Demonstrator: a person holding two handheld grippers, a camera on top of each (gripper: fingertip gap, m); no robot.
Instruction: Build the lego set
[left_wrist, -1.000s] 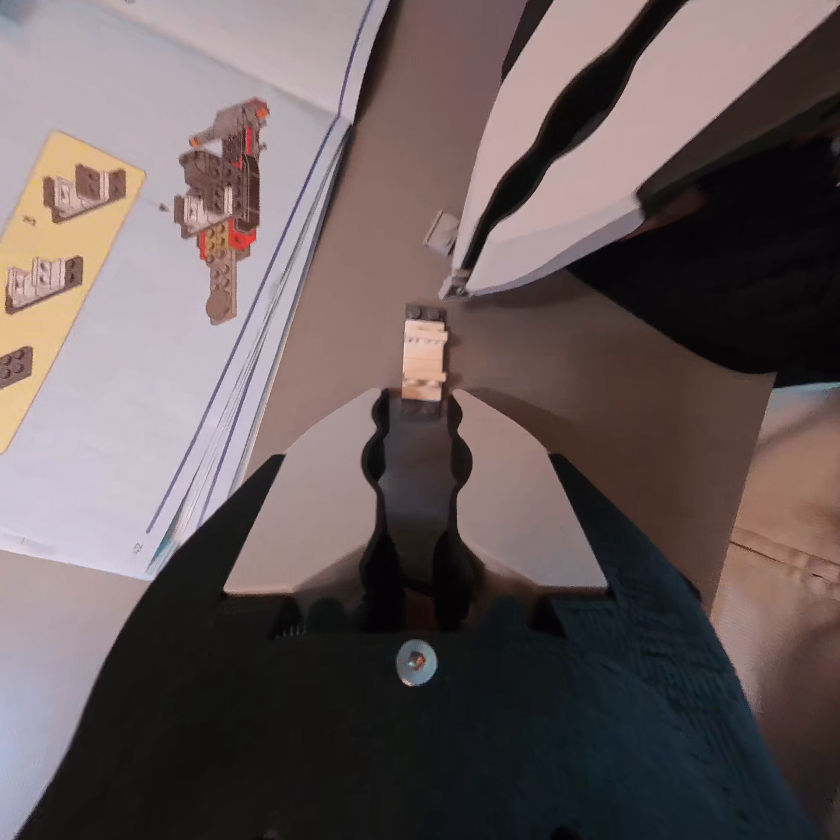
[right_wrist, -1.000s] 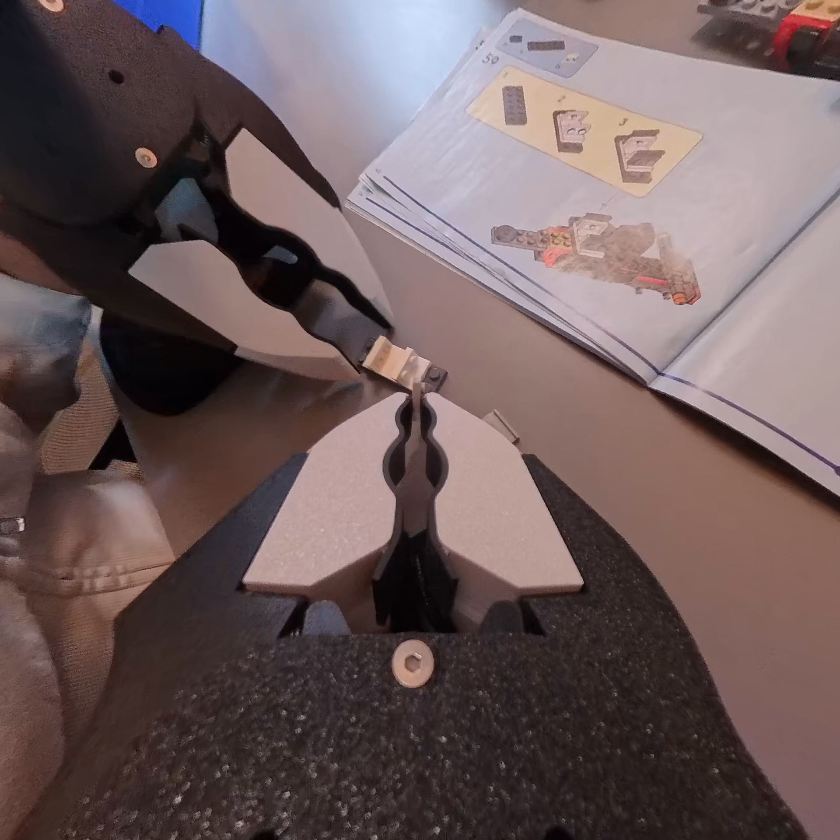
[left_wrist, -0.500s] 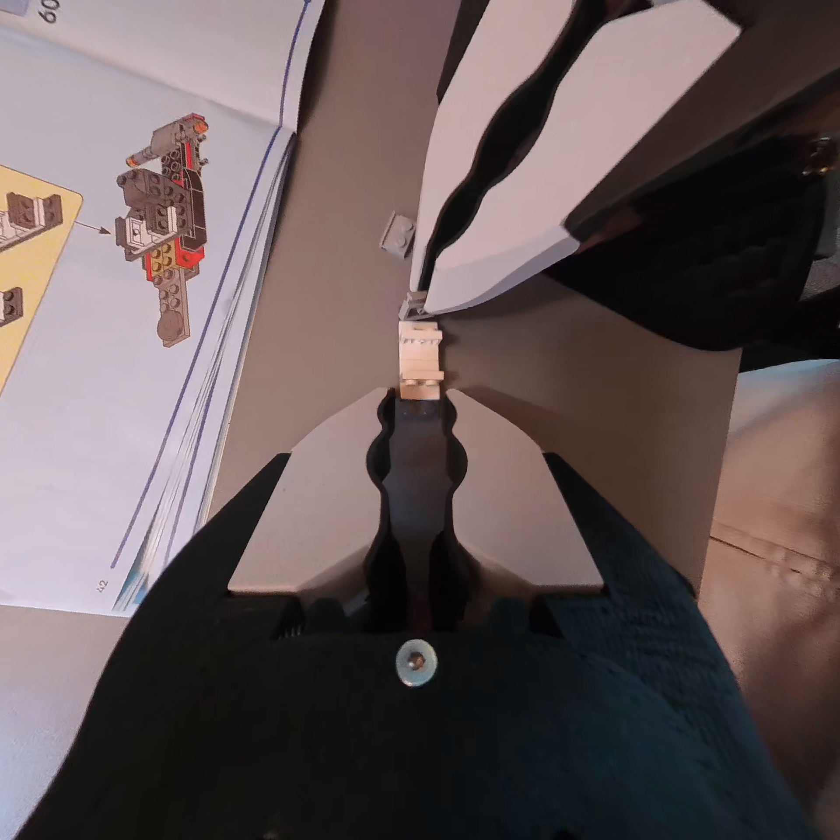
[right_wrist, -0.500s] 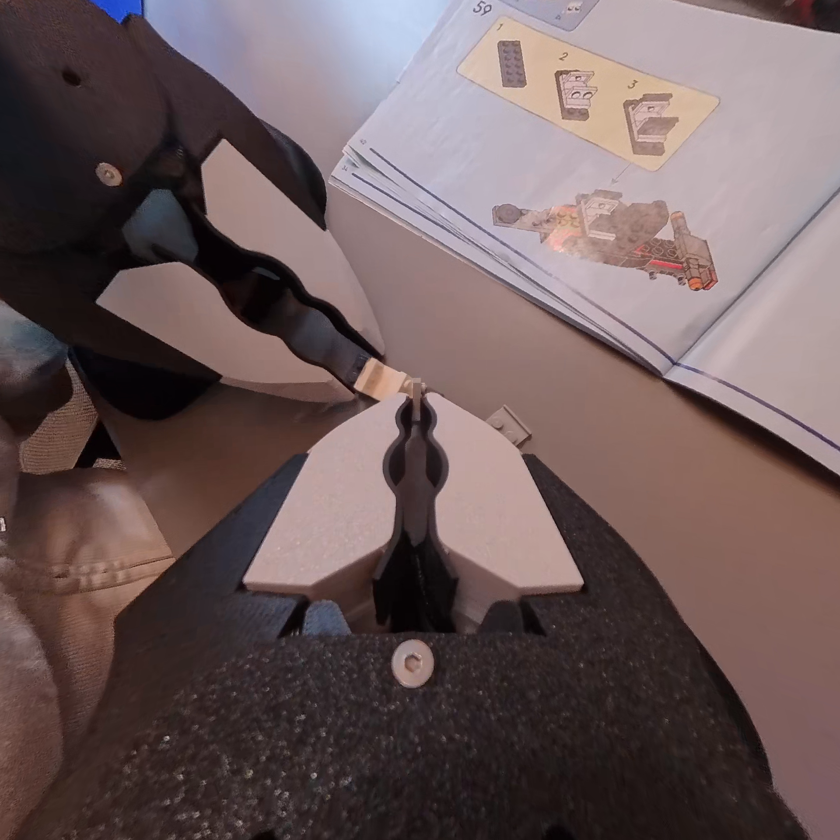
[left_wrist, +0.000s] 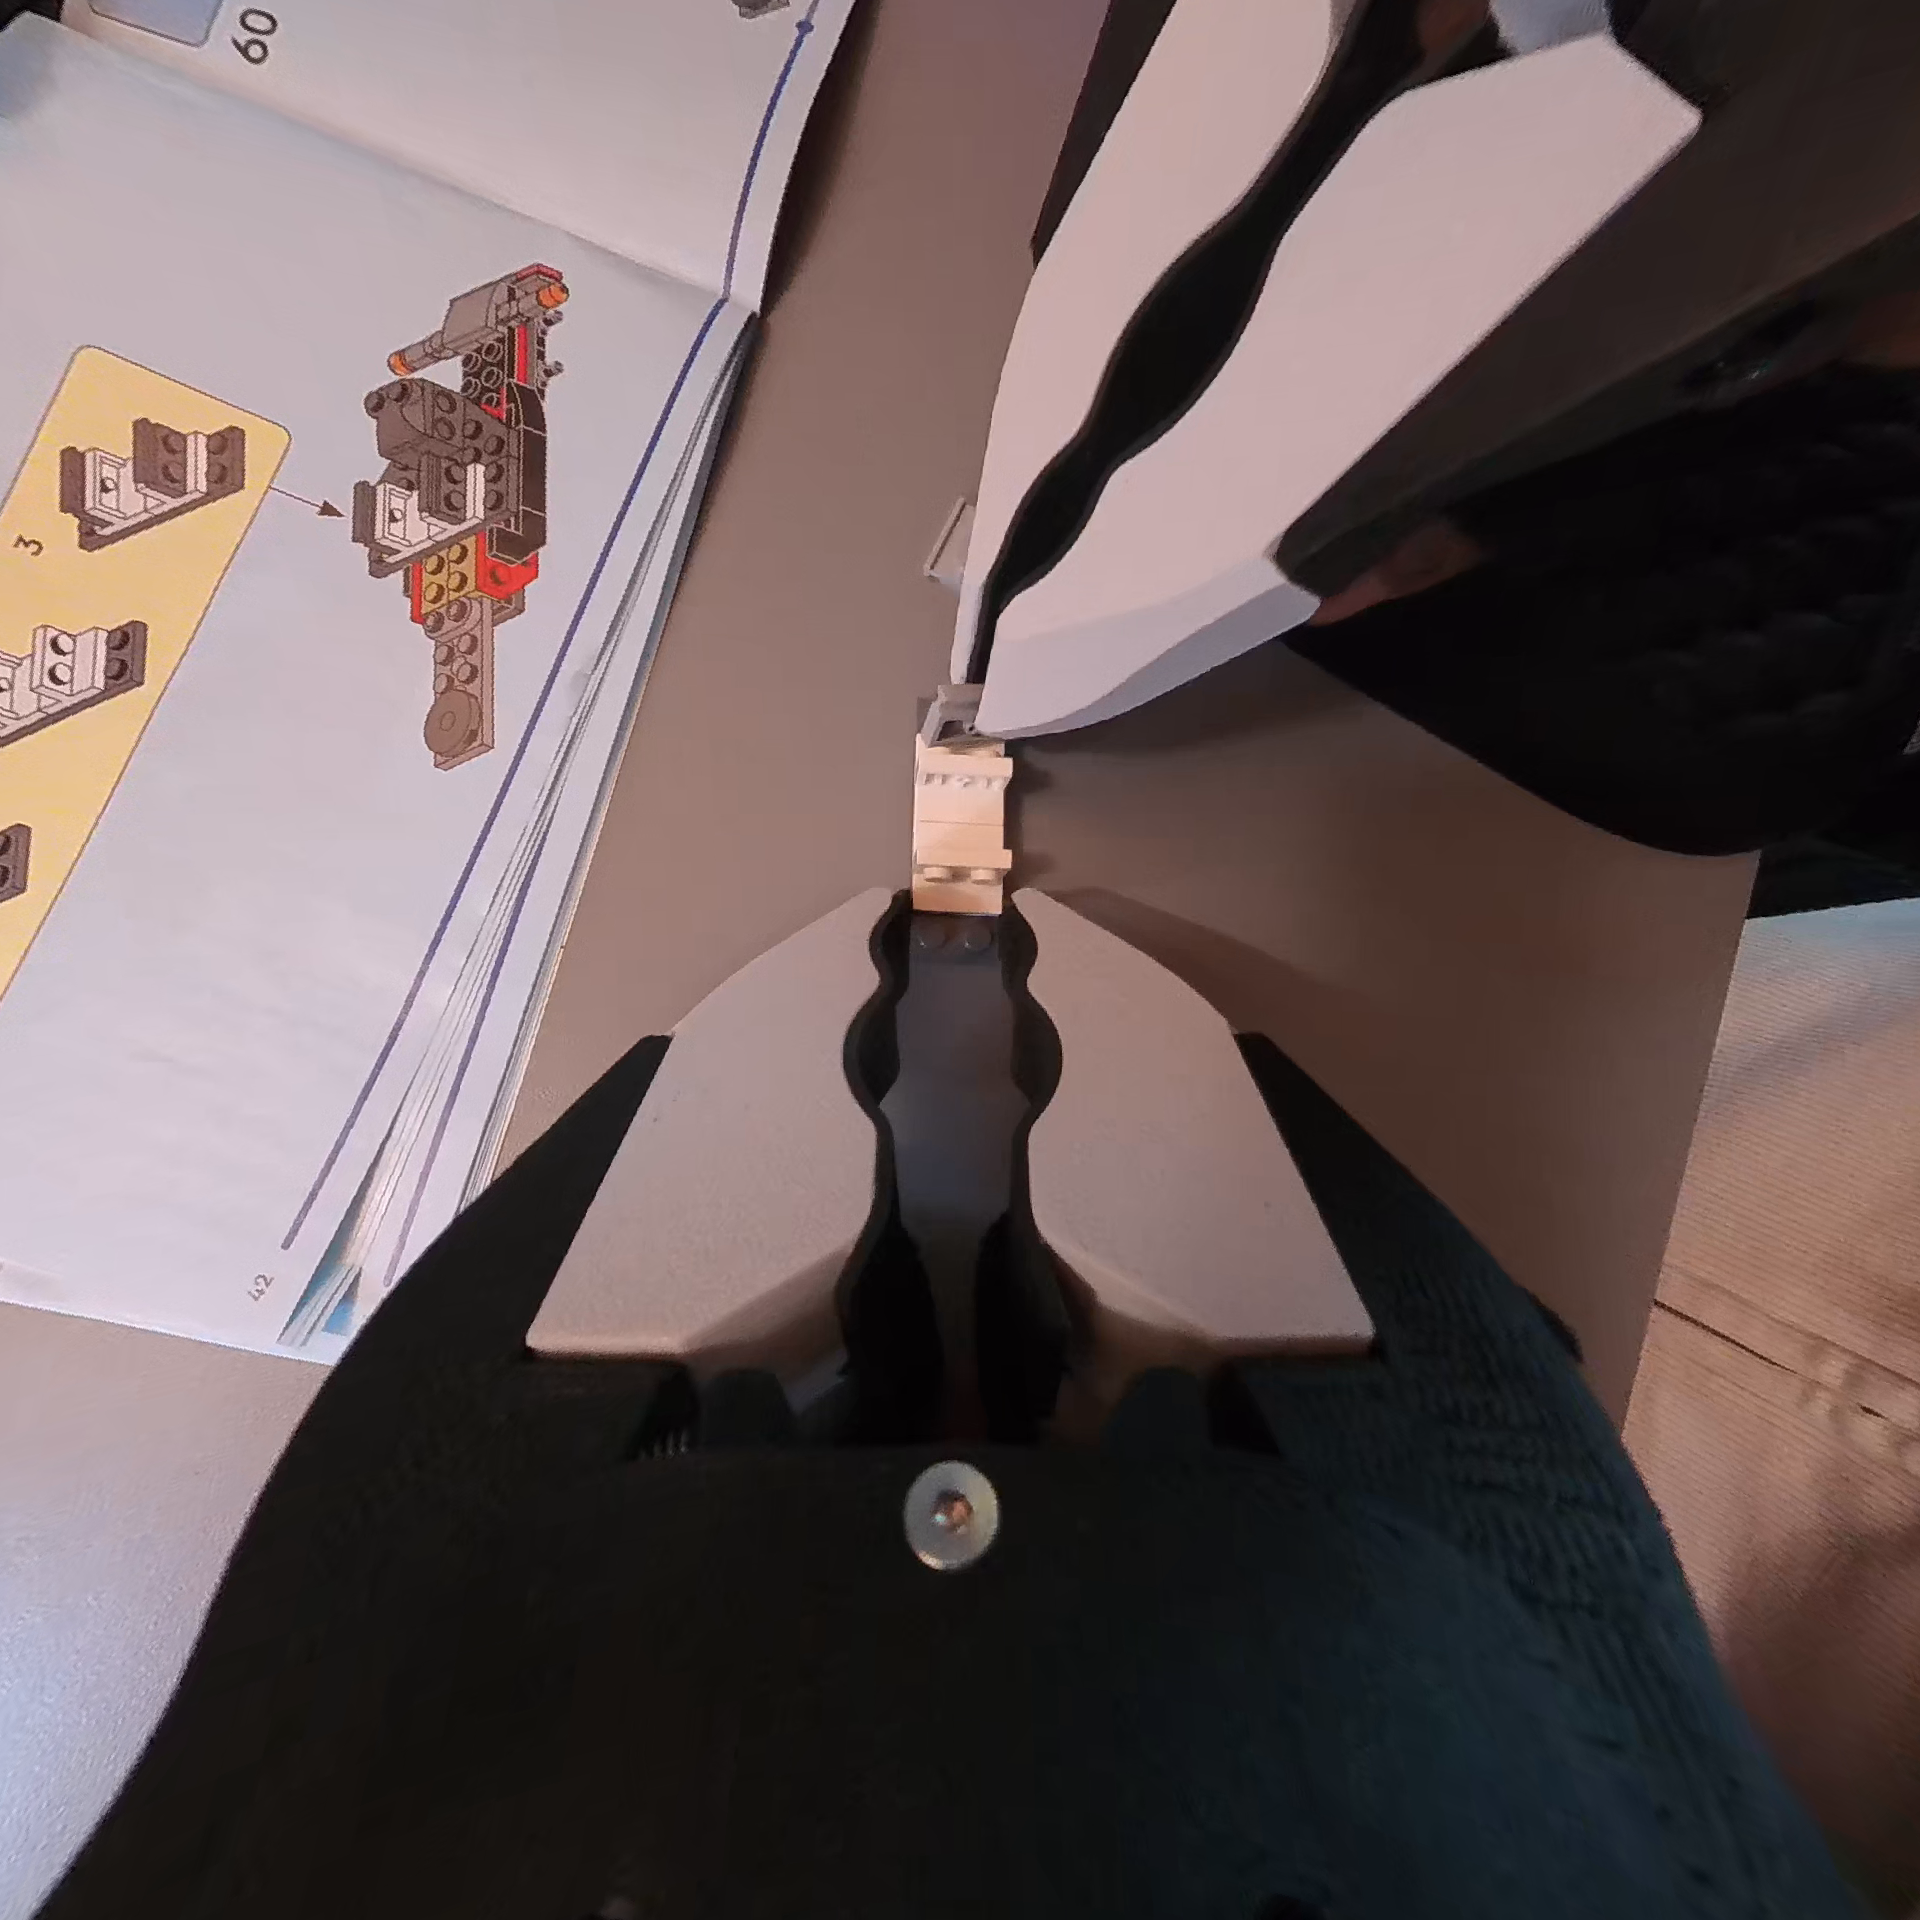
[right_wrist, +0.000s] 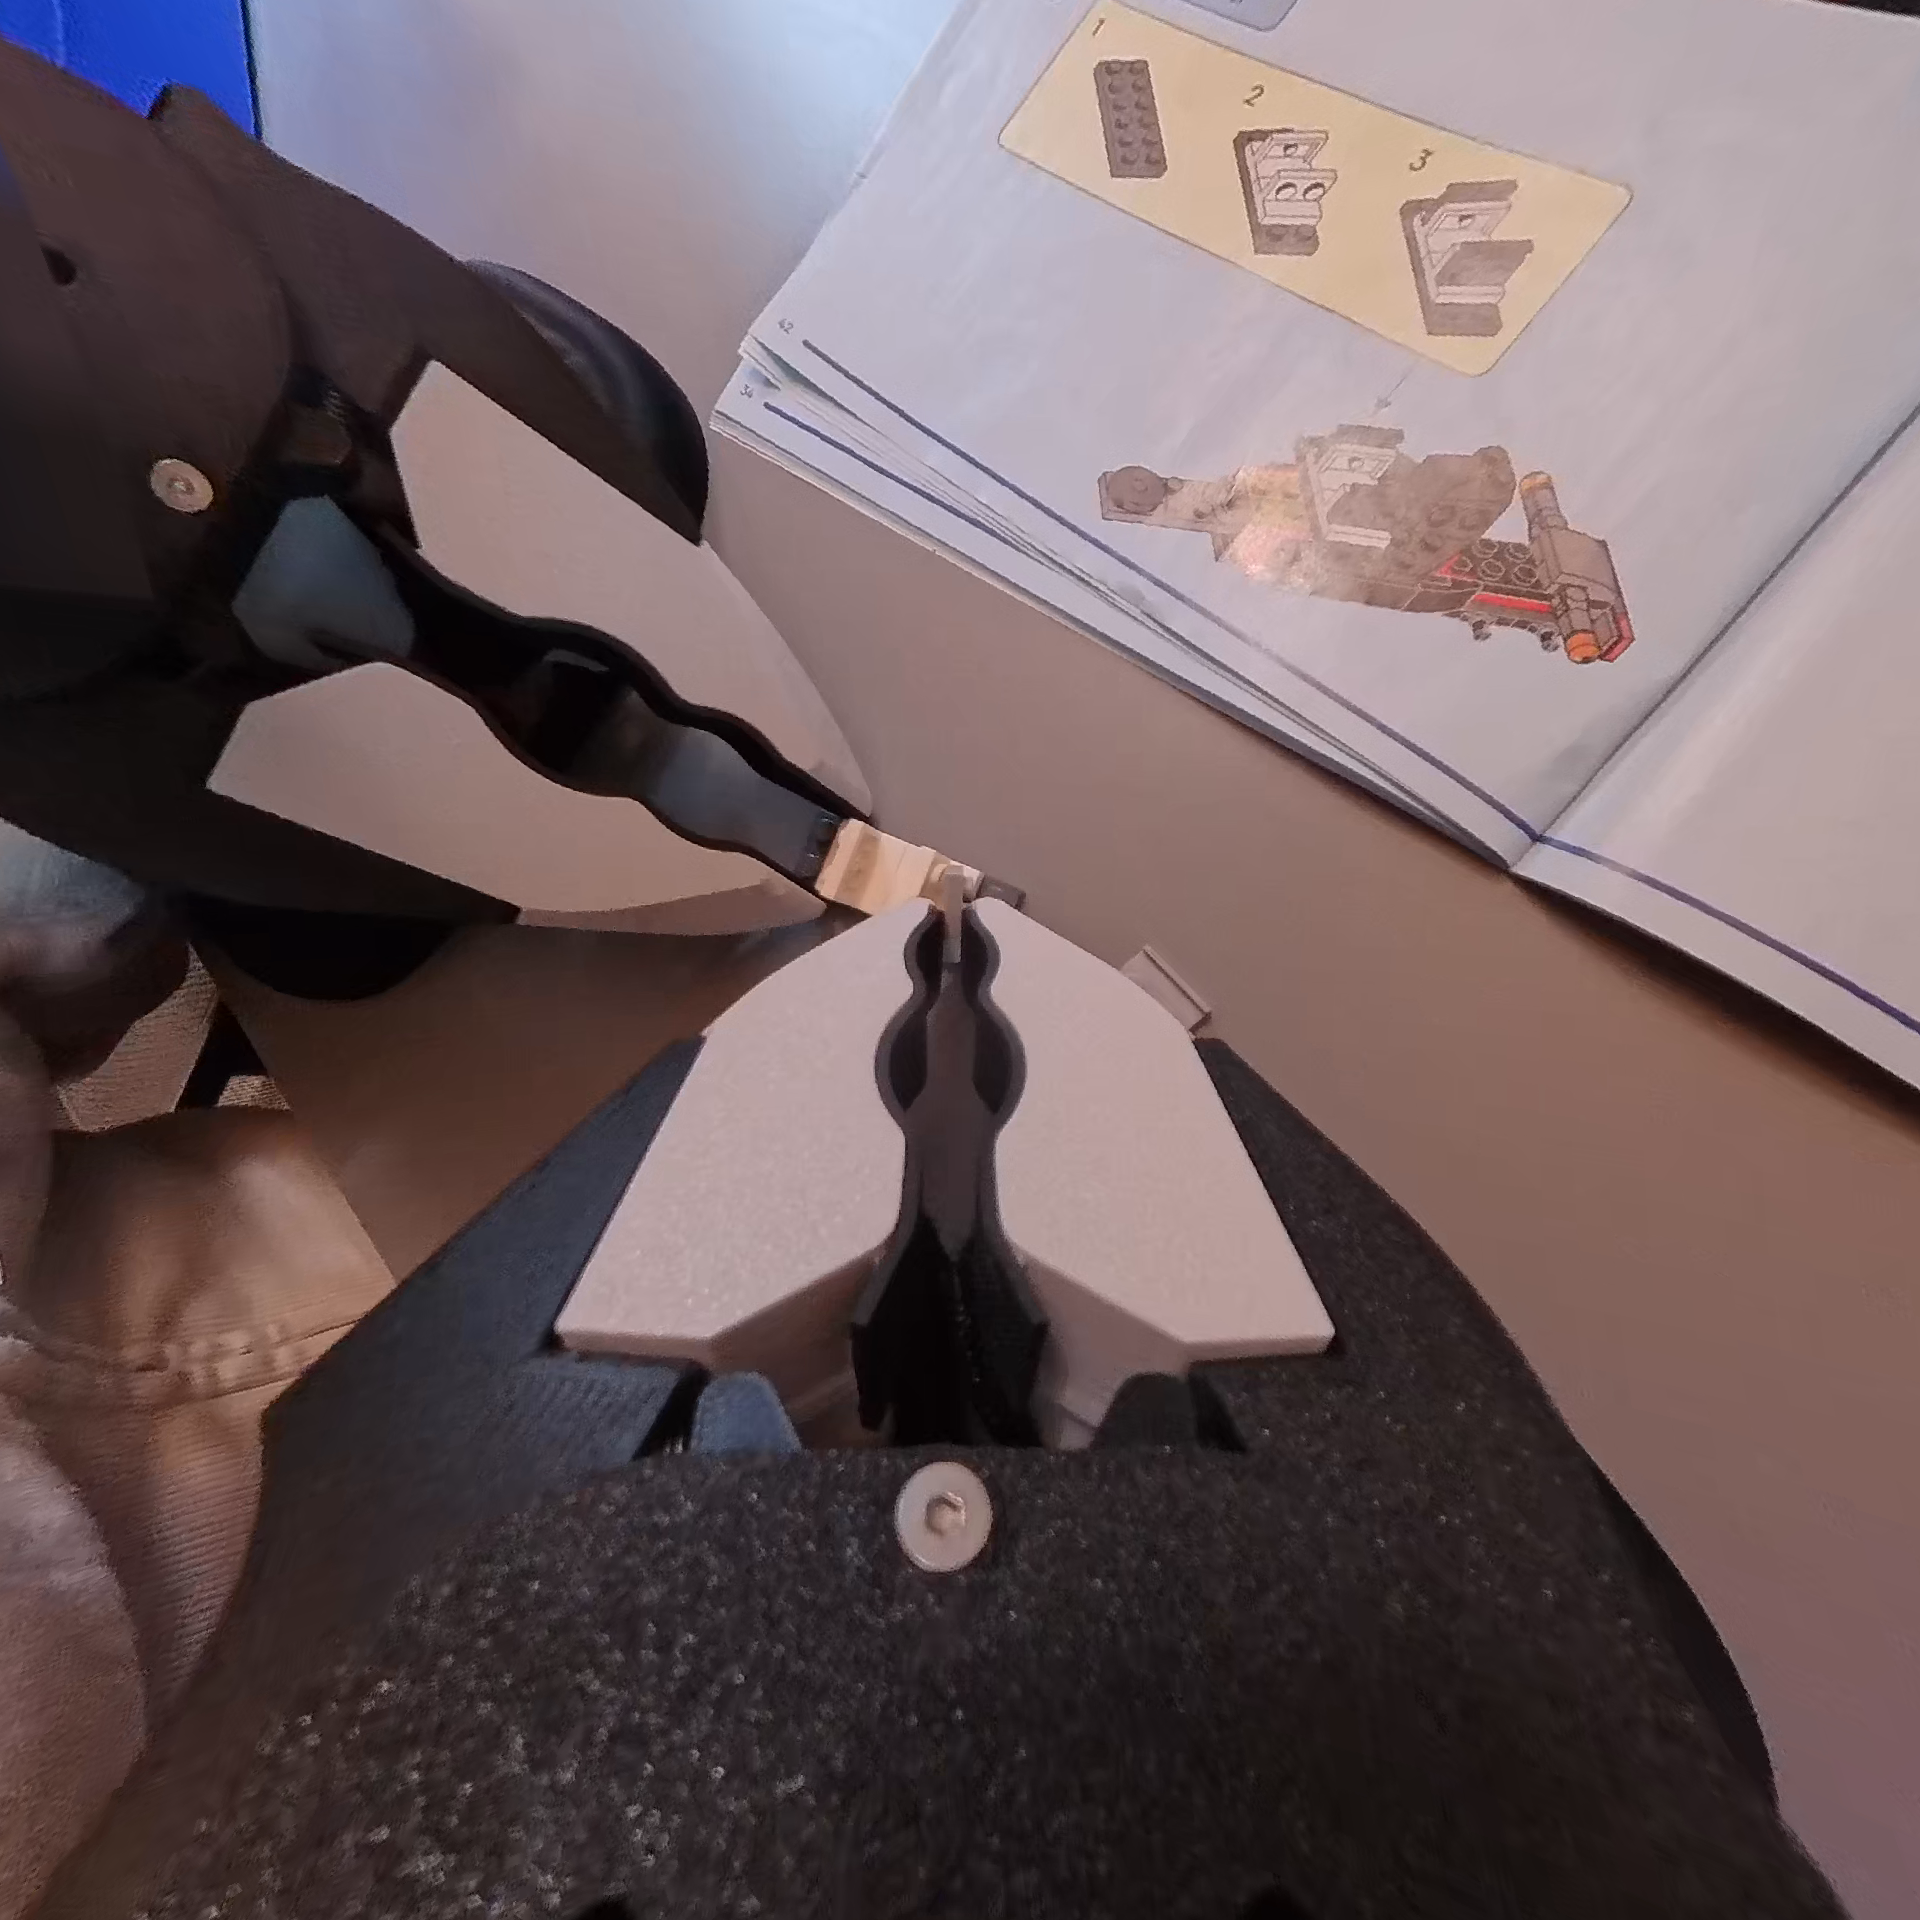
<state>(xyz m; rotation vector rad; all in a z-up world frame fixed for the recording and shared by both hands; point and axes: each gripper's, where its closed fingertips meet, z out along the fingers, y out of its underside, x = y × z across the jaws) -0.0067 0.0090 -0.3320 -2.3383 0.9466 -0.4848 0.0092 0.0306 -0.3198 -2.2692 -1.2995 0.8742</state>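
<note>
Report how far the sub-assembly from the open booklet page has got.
Done: white bracket pieces sit on the dark plate clamped in the left hand-held gripper. In hand: the right hand-held gripper presses a small grey piece against their far end. Left: seating it, then fitting the unit to the main model drawn in the booklet; one loose grey piece remains on the table.

Two claws (left_wrist: 958, 904) (right_wrist: 951, 909), one booklet (left_wrist: 312, 831), three brick pieces (left_wrist: 961, 821) (right_wrist: 954, 914) (right_wrist: 1169, 982)

From our left wrist view, the brick assembly (left_wrist: 961, 821) sits at twelve o'clock past our left gripper (left_wrist: 956, 904); our right gripper (left_wrist: 971, 717) meets its far end from one o'clock. The booklet (left_wrist: 312, 727) lies at ten o'clock, a loose piece (left_wrist: 943, 545) just beyond.
</note>
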